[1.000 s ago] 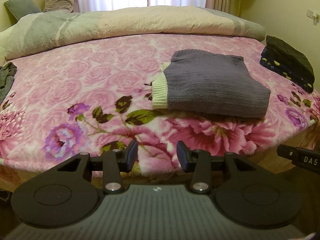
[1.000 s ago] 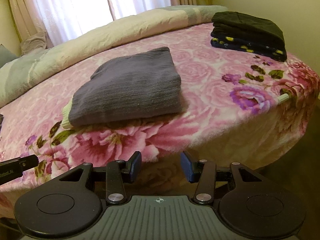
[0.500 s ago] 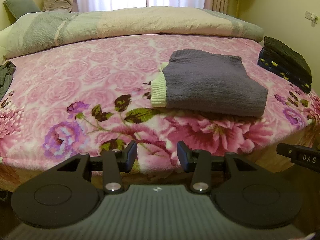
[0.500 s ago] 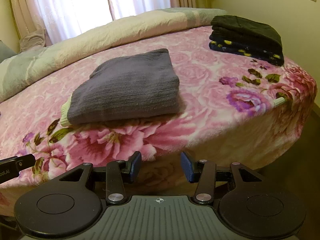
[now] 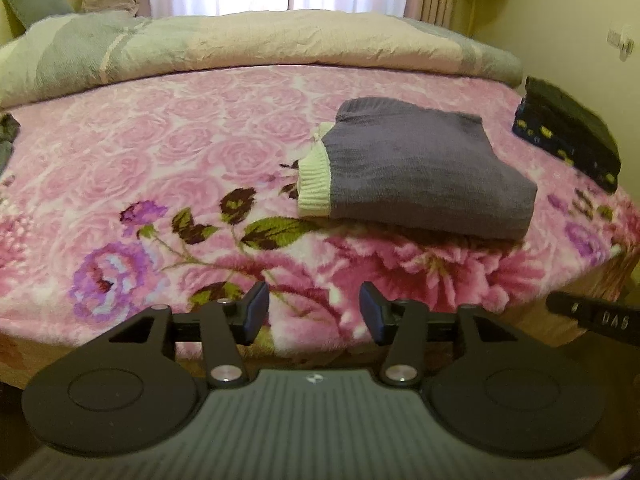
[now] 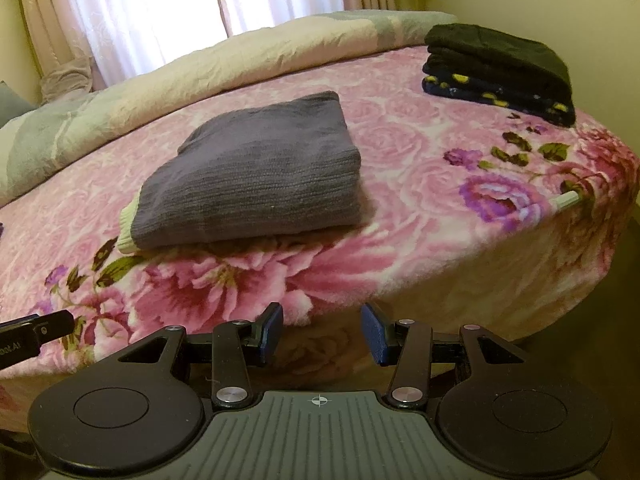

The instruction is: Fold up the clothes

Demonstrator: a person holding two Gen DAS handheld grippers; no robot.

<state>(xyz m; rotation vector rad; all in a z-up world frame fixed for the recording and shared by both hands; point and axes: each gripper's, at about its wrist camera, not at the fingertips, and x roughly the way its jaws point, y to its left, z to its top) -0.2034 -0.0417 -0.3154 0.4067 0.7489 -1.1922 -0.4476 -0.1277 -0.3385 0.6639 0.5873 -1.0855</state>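
- Our left gripper hangs off the near edge of the bed, its two fingers spread wide with only air between them — it holds nothing.
- Our right gripper sits the same way: jaws well apart, empty, poised just short of the mattress edge.
- The purple sweater lies folded into a neat block on the pink floral blanket, well apart from both claws. From the left wrist view we find it at about one o'clock from the fingers; from the right wrist view it lies at about eleven o'clock.
- Its pale green cuff pokes out from the sweater's left end, resting on the blanket.
- A stack of dark folded clothes — black on top, navy with yellow spots below — sits near the far right corner of the bed, around two o'clock from the right gripper and well apart from the sweater.
- A rolled duvet runs along the far side of the bed at twelve o'clock, under the curtains.
- At nine o'clock in the left wrist view, a bit of grey-green cloth shows at the bed's left edge; we cannot tell what garment it is.
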